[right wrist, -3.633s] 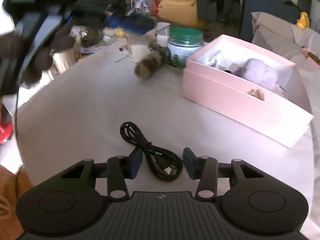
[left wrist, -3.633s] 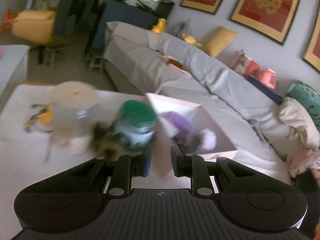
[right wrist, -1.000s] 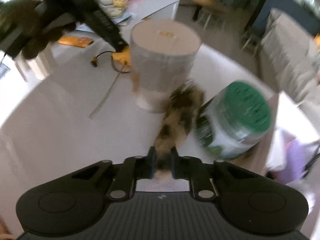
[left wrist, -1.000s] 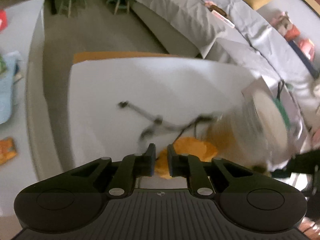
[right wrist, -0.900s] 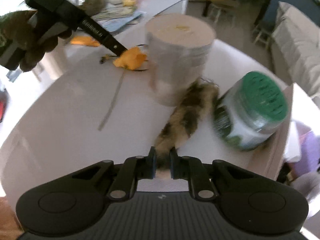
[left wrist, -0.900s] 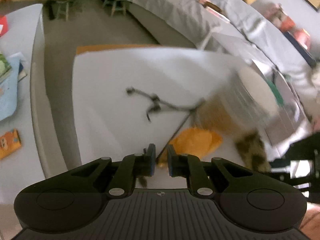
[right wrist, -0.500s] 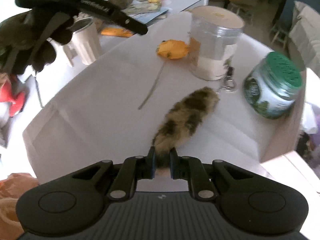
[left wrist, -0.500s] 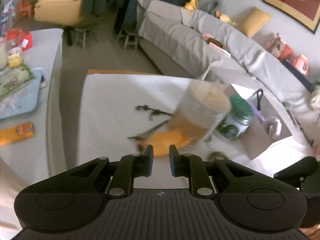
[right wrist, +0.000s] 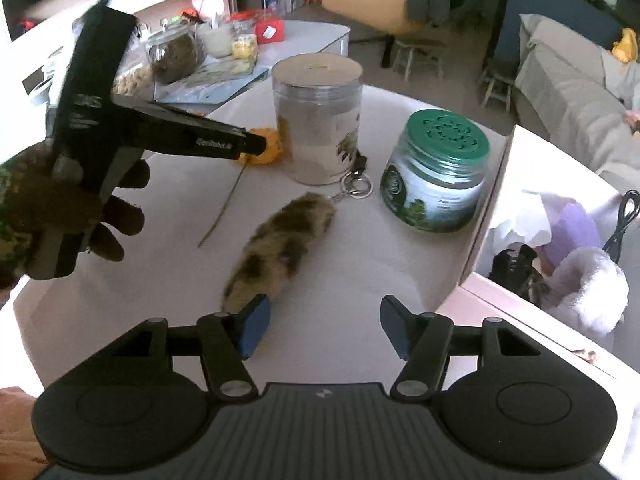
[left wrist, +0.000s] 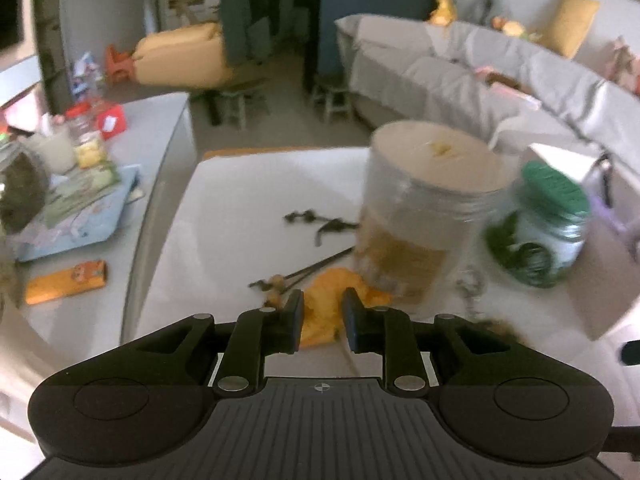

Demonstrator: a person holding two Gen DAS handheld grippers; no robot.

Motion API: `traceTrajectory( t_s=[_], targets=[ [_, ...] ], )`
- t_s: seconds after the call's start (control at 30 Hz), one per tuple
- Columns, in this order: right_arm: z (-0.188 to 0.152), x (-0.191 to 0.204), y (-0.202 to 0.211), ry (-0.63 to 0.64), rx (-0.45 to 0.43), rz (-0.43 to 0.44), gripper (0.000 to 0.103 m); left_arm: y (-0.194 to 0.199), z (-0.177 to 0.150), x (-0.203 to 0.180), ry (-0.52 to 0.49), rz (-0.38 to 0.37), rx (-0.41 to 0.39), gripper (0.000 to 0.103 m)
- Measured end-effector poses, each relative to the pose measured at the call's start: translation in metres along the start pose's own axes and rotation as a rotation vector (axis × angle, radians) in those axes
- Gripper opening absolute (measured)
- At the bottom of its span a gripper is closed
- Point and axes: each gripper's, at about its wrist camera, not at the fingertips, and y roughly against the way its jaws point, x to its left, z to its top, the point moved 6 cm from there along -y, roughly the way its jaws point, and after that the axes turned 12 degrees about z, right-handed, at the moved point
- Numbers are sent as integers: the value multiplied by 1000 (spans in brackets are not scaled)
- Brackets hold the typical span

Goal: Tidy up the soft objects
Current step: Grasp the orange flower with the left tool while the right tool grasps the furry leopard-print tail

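Observation:
A brown spotted furry tail keychain [right wrist: 280,244] lies on the white table, its key ring toward the jars. My right gripper [right wrist: 320,326] is open just above the tail's near end, its left finger touching the fur. An orange fabric flower [left wrist: 332,312] with a thin stem [right wrist: 220,212] lies beside the clear jar. My left gripper [left wrist: 322,320] hangs over the flower with a narrow gap between its fingers; it also shows in the right wrist view [right wrist: 256,144]. A pink box [right wrist: 492,200] at right holds purple plush items [right wrist: 576,232].
A clear jar with a beige lid [right wrist: 318,120] and a green-lidded jar [right wrist: 438,172] stand mid-table. A black cable [right wrist: 620,220] hangs on the box's far wall. A second table [left wrist: 80,200] with clutter is to the left, a grey sofa [left wrist: 500,76] behind.
My right gripper has let go of the furry tail and opened wide; the tail now lies on the table. My left gripper has come down toward the orange flower.

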Motion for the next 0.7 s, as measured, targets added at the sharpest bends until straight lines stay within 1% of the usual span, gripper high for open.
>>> traceTrajectory(
  t_s=[0.03, 0.07, 0.1, 0.23, 0.27, 0.33, 0.4, 0.47, 0.53, 0.7],
  targets=[
    [-2, -1, 1, 6, -14, -6, 62, -3, 0, 1, 12, -13, 10, 38],
    [-3, -2, 2, 13, -29, -15, 63, -6, -1, 3, 25, -24, 34, 40],
    [-4, -2, 1, 20, -45, -26, 64, -10, -2, 4, 37, -42, 60, 40],
    [-5, -3, 0, 25, -101, -43, 64, -6, -2, 0, -13, -48, 81, 40],
    [-3, -3, -2, 26, -114, -42, 64, -3, -5, 1, -11, -46, 83, 40],
    [4, -4, -8, 16, -132, -32, 65, 1, -9, 1, 4, -49, 79, 40],
    [13, -4, -14, 1, -143, -6, 65, 1, -10, 1, -2, -52, 75, 40],
    [22, -3, -25, -12, -140, 17, 65, 0, -10, 1, -5, -55, 72, 39],
    [31, -2, -39, -22, -121, 34, 65, 0, -10, 3, -1, -61, 71, 36],
    [41, 3, -67, -31, -73, 43, 65, 0, -12, 7, 11, -75, 56, 30]
  ],
)
